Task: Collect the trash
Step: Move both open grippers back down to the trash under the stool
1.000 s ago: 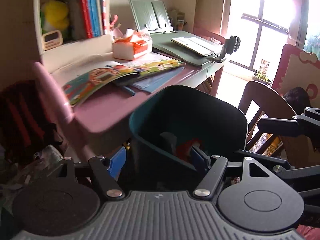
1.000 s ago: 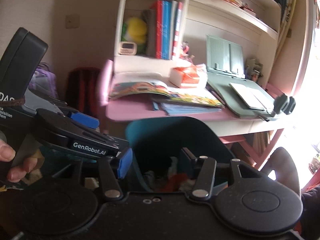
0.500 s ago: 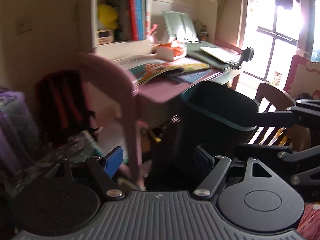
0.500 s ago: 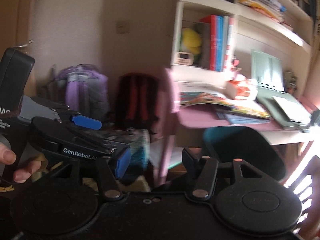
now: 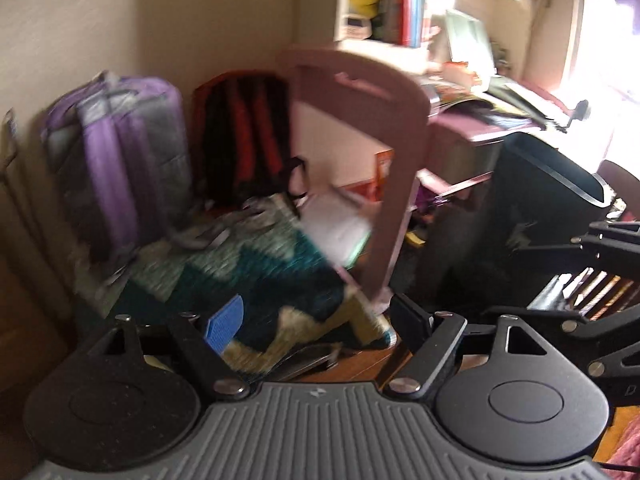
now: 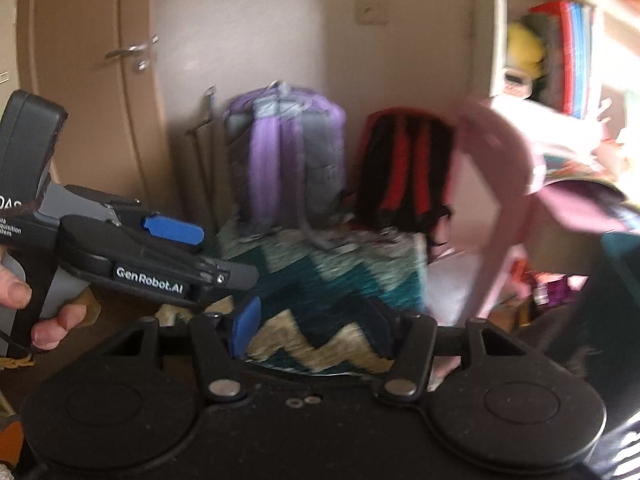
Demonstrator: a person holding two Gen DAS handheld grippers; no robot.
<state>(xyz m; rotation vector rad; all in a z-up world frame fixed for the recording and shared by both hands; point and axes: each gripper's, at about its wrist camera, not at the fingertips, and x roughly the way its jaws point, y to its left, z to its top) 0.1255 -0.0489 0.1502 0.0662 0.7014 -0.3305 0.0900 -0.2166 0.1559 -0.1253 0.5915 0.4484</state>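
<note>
motion-blurred backpacks (image 5: 120, 152), bin (image 6: 620, 280) cut off at right edge

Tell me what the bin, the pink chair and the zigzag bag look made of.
Bin: probably hard plastic, dark and smooth, with a thin molded teal rim. Pink chair: looks like molded plastic, matte, one-piece back with a cut-out slot. Zigzag bag: seems woven or knitted fabric, fuzzy-edged teal and cream bands, though motion blur leaves that open.

Beige wall (image 6: 260, 20), wooden door (image 6: 80, 60), pink desk (image 5: 464, 132), bright window (image 5: 600, 32).
</note>
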